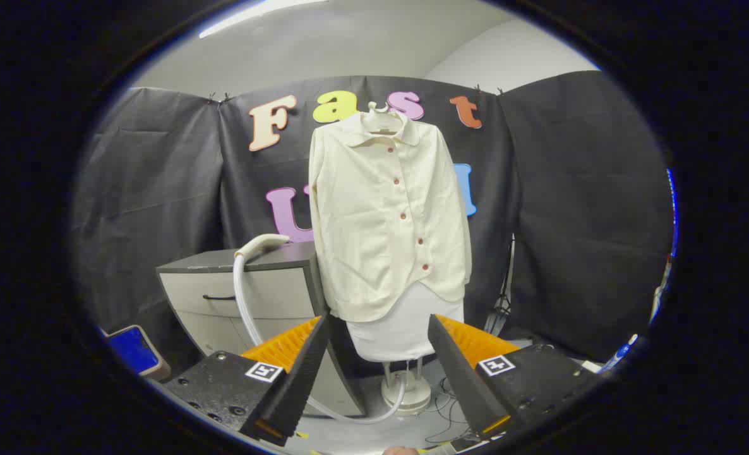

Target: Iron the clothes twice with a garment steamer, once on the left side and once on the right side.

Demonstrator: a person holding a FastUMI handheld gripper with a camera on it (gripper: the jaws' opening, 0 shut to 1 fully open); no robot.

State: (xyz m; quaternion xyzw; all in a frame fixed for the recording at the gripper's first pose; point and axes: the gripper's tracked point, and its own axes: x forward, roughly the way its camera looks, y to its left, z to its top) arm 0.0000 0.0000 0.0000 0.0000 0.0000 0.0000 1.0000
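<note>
**Fingers wide apart, shirt hanging ahead**

Two fingers of the gripper (377,373) are standing wide apart, gripping nothing. Beyond them, a cream shirt (387,215) is hanging on a white stand (406,385). Off beyond the left finger, the steamer head (262,244) is lying on a grey cabinet (248,291), its hose (248,322) drooping down.

Grey drawer cabinet (248,294) beside stand; blue object (133,349) on floor.

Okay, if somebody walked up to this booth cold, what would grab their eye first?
Probably the cream shirt, buttoned and hanging on a stand straight beyond the open gripper, whose fingers hold nothing. Next, the steamer head lying on the grey cabinet beside the shirt, its hose looping down to the floor.
</note>
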